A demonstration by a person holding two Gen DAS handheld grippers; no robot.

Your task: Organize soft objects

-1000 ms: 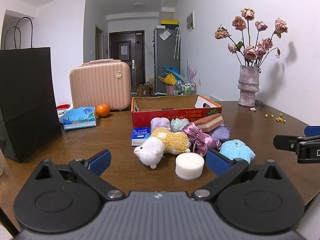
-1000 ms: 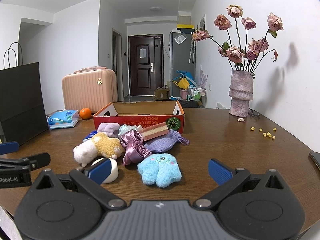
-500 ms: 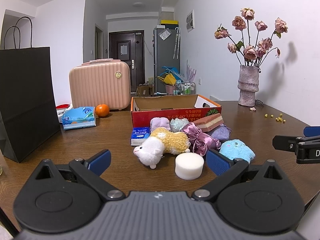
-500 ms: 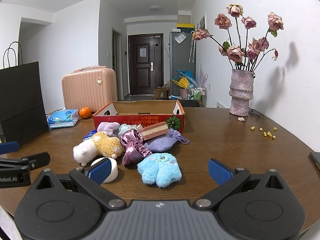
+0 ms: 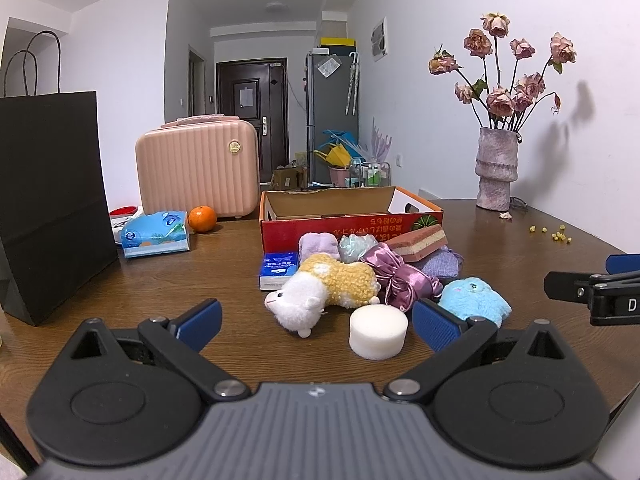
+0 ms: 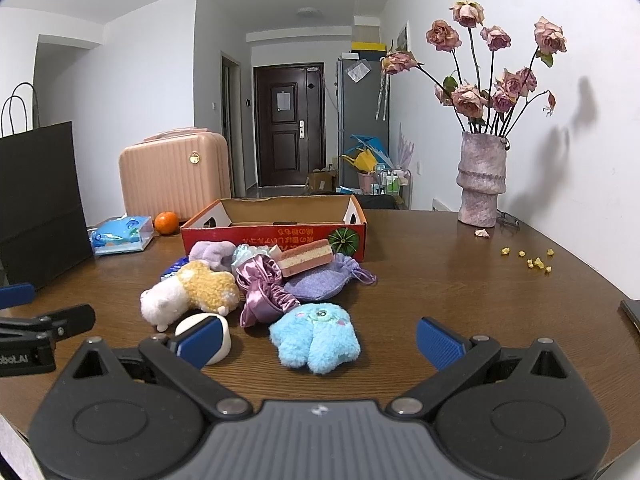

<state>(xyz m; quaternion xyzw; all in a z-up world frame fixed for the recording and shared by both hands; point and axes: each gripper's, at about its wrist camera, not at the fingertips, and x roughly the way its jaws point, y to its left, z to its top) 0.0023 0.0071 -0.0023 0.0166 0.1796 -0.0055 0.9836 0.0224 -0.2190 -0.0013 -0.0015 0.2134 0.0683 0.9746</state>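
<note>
A heap of soft things lies on the brown table before a red cardboard box: a white and yellow plush sheep, a white foam puck, a blue fluffy toy, a purple satin pouch, a pink layered sponge and a lilac drawstring bag. My left gripper is open, just short of the sheep and puck. My right gripper is open, with the blue toy just ahead between its fingers.
A black paper bag stands at the left, beside a tissue pack, an orange and a pink case. A vase of dried roses stands at the back right near yellow crumbs.
</note>
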